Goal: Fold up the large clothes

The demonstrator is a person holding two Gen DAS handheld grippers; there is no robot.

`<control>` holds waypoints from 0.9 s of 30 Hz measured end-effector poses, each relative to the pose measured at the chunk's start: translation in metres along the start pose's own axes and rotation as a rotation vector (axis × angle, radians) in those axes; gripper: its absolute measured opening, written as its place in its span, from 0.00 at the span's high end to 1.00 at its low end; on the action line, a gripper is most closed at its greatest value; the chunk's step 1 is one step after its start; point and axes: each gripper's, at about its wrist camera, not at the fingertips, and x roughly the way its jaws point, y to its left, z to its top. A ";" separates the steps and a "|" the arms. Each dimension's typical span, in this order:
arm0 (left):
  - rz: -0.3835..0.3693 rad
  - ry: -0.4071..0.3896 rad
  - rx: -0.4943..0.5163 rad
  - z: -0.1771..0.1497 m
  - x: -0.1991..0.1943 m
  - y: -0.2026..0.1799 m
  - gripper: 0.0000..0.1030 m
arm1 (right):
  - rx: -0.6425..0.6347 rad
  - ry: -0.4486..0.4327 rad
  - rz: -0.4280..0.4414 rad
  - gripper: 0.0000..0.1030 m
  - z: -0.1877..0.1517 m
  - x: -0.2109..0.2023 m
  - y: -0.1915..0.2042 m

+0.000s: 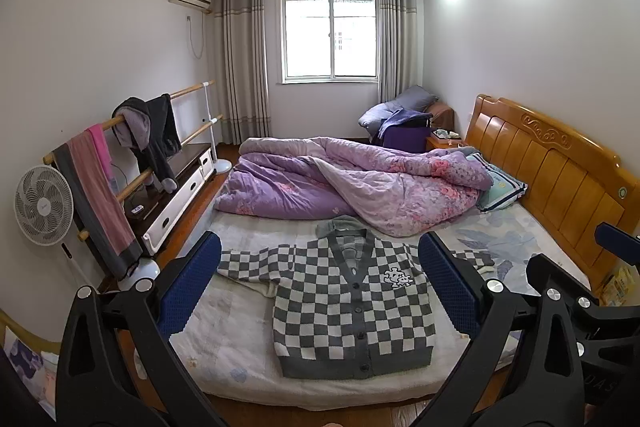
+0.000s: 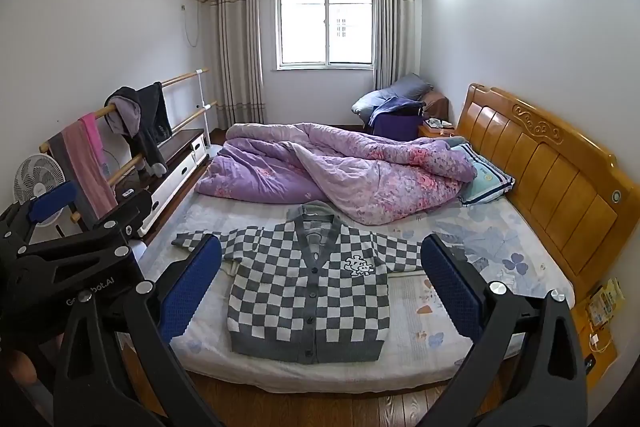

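Left wrist view: my left gripper [image 1: 320,291] hangs above the foot edge of the bed, its blue-padded fingers [image 1: 188,287] spread wide and holding nothing. Between them lies the grey-and-white checkered knit cardigan [image 1: 352,311], flat on the pale printed mattress sheet [image 1: 236,311], front side up, buttoned, hem toward me and collar toward the rumpled purple floral quilt [image 1: 340,179]. Both sleeves extend sideways. Part of my right gripper [image 1: 580,303] shows at the right edge.

Judgement on handling: the knit looks soft, light and limp, with no stiffness. It will drape and stretch when lifted, so a one-point lift would distort it. The best hold points appear to be the sleeve cuffs and the ribbed hem corners, where the fabric is thicker.

Right wrist view: my right gripper [image 2: 320,291] also hovers short of the bed, fingers [image 2: 452,283] parted and empty. The cardigan [image 2: 308,291] sits near the foot edge of the mattress. Bare sheet [image 2: 432,311] lies open to its right toward the orange wooden headboard [image 2: 540,163], giving room to swing a sleeve inward. The quilt [image 2: 320,167] touches or overlaps the collar; which, I cannot tell. Forward folds have little clearance there. My left gripper [image 2: 60,247] is beside me at the left, near the wooden clothes rack [image 2: 120,163].
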 end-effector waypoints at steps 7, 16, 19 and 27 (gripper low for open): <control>-0.009 0.006 -0.008 0.001 0.004 0.005 0.05 | 0.000 0.002 -0.001 0.07 -0.003 0.004 0.001; -0.003 0.008 -0.005 0.001 0.009 0.007 0.05 | -0.001 0.003 -0.002 0.07 -0.004 0.006 0.001; -0.002 0.010 -0.006 0.001 0.011 0.011 0.05 | 0.001 0.004 -0.001 0.07 -0.004 0.006 0.000; -0.005 0.009 -0.005 0.001 0.009 0.007 0.05 | -0.001 0.008 -0.002 0.07 -0.003 0.008 0.003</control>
